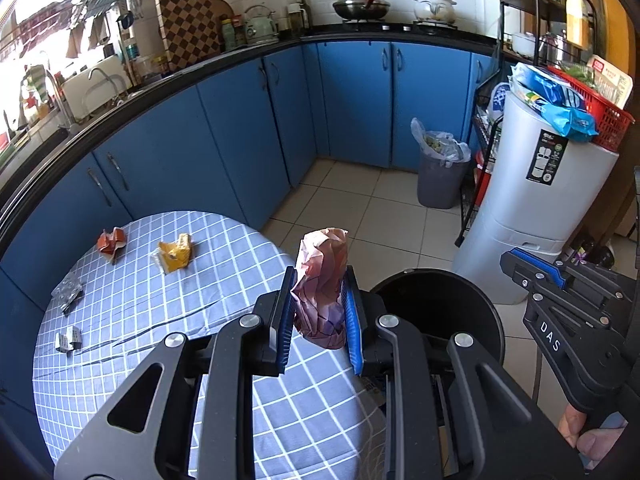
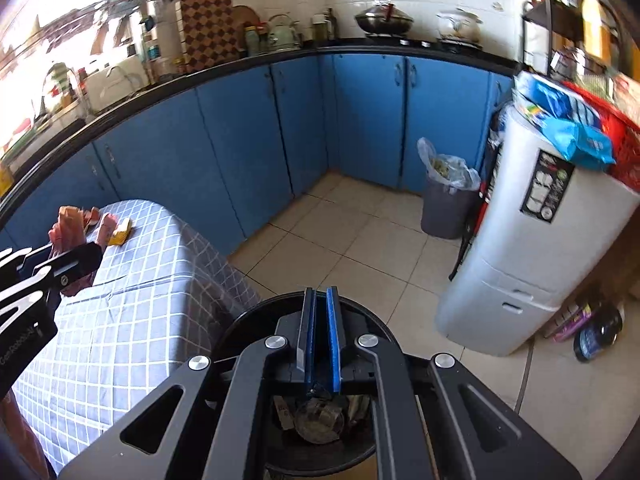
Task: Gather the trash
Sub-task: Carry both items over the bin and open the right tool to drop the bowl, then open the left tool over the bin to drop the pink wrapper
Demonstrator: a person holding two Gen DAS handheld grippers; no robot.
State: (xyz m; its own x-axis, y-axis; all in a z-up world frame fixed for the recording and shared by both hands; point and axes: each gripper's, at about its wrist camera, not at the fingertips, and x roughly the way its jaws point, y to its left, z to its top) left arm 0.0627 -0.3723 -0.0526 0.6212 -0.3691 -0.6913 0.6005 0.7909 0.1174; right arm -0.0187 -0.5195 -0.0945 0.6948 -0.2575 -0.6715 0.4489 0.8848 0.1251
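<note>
My left gripper [image 1: 319, 276] is shut on a crumpled pink paper wrapper [image 1: 322, 264], held upright above the near edge of the round checked table [image 1: 160, 320]. Beside the table stands a black bin [image 1: 460, 280] on the floor. Over this bin [image 2: 256, 308] my right gripper [image 2: 320, 292] hangs shut, with nothing between its blue pads; trash [image 2: 320, 420] lies inside below it. On the table lie an orange-red wrapper [image 1: 111, 243], a yellow wrapper [image 1: 176, 256], a clear plastic piece [image 1: 67, 292] and a small silver scrap [image 1: 68, 339]. The right wrist view shows the left gripper [image 2: 86, 256] with the pink wrapper [image 2: 66, 224] at its left edge.
A grey bin lined with a plastic bag [image 1: 440, 176] stands in the corner by the blue cabinets [image 1: 240, 128]. A tall white appliance [image 1: 532, 220] with a red basket on top is at the right, a black rack behind it. Tiled floor lies between.
</note>
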